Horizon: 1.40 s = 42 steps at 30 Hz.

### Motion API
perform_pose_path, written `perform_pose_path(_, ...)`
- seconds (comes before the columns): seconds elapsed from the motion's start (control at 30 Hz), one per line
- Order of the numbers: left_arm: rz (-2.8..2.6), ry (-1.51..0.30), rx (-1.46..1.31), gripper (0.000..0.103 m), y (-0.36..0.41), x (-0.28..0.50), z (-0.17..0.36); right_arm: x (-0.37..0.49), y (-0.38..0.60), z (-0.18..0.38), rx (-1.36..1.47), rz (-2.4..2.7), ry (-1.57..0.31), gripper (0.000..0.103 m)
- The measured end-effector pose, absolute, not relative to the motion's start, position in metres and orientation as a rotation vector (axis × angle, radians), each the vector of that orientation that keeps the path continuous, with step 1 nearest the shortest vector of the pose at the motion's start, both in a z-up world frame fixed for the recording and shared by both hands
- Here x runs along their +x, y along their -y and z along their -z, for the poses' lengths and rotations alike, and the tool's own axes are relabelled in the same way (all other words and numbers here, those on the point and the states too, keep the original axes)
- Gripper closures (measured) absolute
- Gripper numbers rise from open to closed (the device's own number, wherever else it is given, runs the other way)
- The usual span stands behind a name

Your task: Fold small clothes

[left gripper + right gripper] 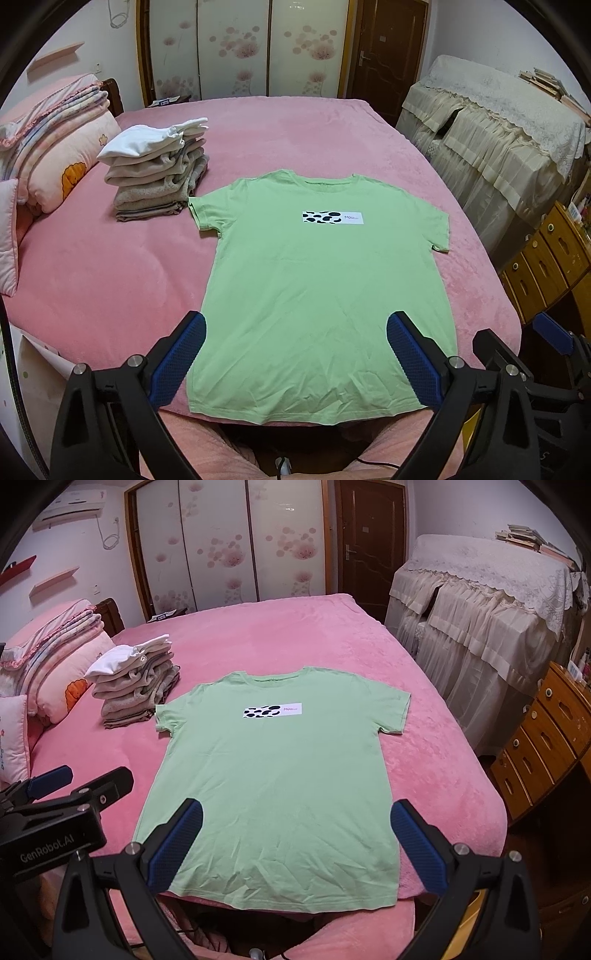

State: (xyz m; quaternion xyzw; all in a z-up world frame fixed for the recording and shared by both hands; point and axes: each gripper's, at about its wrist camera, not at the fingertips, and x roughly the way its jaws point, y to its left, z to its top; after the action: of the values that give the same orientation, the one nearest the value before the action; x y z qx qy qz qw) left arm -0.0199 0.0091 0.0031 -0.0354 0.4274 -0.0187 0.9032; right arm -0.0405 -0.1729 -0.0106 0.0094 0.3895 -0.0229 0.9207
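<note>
Both wrist views face bed [110, 280] from foot, sharing shirt [317, 295].

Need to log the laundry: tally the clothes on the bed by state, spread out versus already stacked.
Spread flat: 1, the green T-shirt.
Folded stacks: 1, the pile of folded clothes; its pieces cannot be counted exactly.
Total: 1 loose garment plus 1 stack.

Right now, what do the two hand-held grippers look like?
The left hand-held gripper and the right hand-held gripper match: black plastic frames with silver bolts, and two fingers faced with blue textured pads. White "GenRobot.AI" lettering marks the left one's body.
</note>
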Motion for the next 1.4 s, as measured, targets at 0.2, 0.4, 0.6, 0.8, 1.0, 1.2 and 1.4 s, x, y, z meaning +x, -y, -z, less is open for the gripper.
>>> perform_pose_path(0.2,0.044,-0.886,-0.09,0.006,-0.013,-0.018,-0.004,-0.041,0.172,0.009,0.019,0.043,-0.798,0.001)
perform_pose_path(0.4,0.04,-0.862,-0.093,0.006,-0.014,-0.021,-0.008,-0.042,0.171,0.006,0.017,0.039,-0.792,0.001)
perform_pose_path(0.6,0.044,-0.882,-0.1,0.006,-0.015,-0.023,-0.004,-0.043,0.171,0.004,0.02,0.035,-0.789,0.001)
perform_pose_path(0.8,0.027,-0.895,-0.089,0.005,-0.014,-0.025,-0.001,-0.045,0.169,0.004,0.026,0.018,-0.792,0.001)
perform_pose_path(1.0,0.023,-0.88,-0.109,0.005,-0.019,-0.032,-0.003,-0.049,0.163,0.0,0.01,0.011,-0.78,0.001)
perform_pose_path(1.2,0.02,-0.873,-0.112,0.005,-0.022,-0.038,-0.004,-0.053,0.161,-0.002,0.004,0.01,-0.773,0.001)
perform_pose_path(1.4,0.015,-0.866,-0.13,0.005,-0.028,-0.042,-0.004,-0.054,0.16,-0.002,0.002,0.007,-0.774,0.001)
